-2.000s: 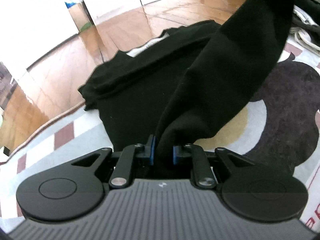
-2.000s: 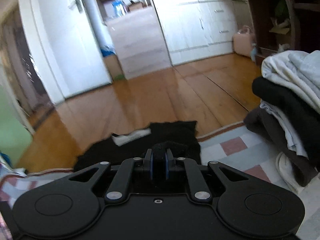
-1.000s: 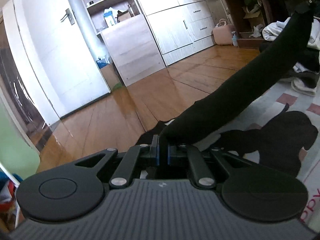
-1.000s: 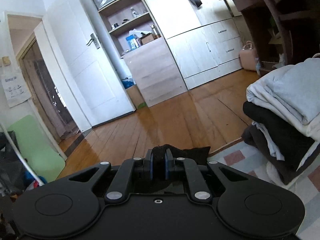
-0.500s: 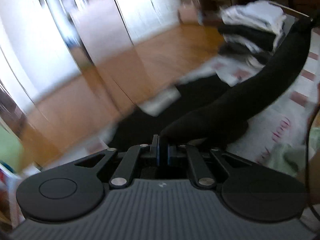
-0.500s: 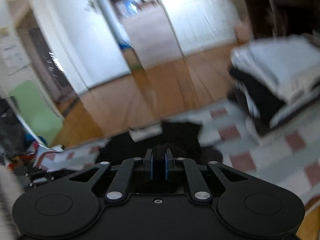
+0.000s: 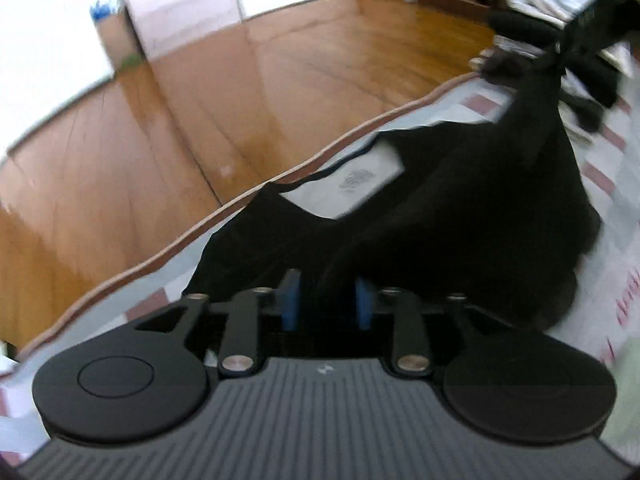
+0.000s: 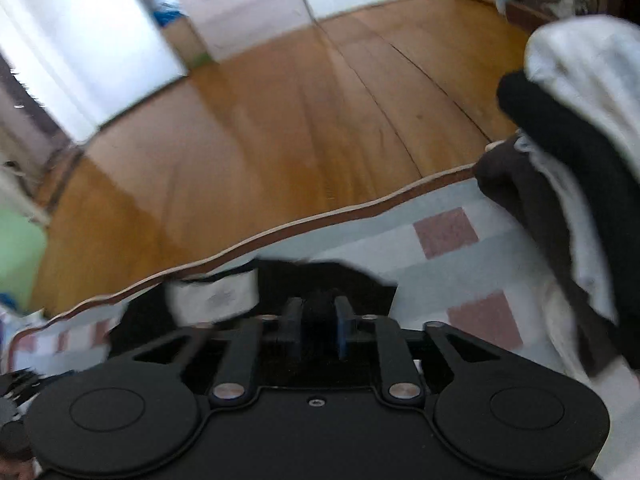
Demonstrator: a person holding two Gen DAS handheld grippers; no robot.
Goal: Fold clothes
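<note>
A wooden floor [image 7: 280, 80] fills the upper half of the left wrist view, and a pale rug [image 7: 616, 208] with pink squares covers the lower right. A black garment [image 7: 460, 220] lies heaped on the rug at centre right, one end drawn up towards the upper right corner, a white label [image 7: 360, 178] showing at its upper edge. The left hand-held gripper [image 7: 327, 304] sits at bottom centre, its blue pads spread and opening wider; dark cloth runs between them, but they no longer appear to press on it. In the right wrist view the same floor fills the top, the rug [image 8: 440, 280] the lower right, and a stack of white and dark folded clothes [image 8: 568, 152] rises along the right edge. The right hand-held gripper [image 8: 319, 322] at bottom centre is also opening, with a bunched knob of the black garment [image 8: 332, 276] between its pads, seemingly slack; more of it spreads flat just beyond. The cloth looks soft, light and limp, likely to sag and crease wherever it goes unsupported, so it is probably best taken by hems or corners.
</note>
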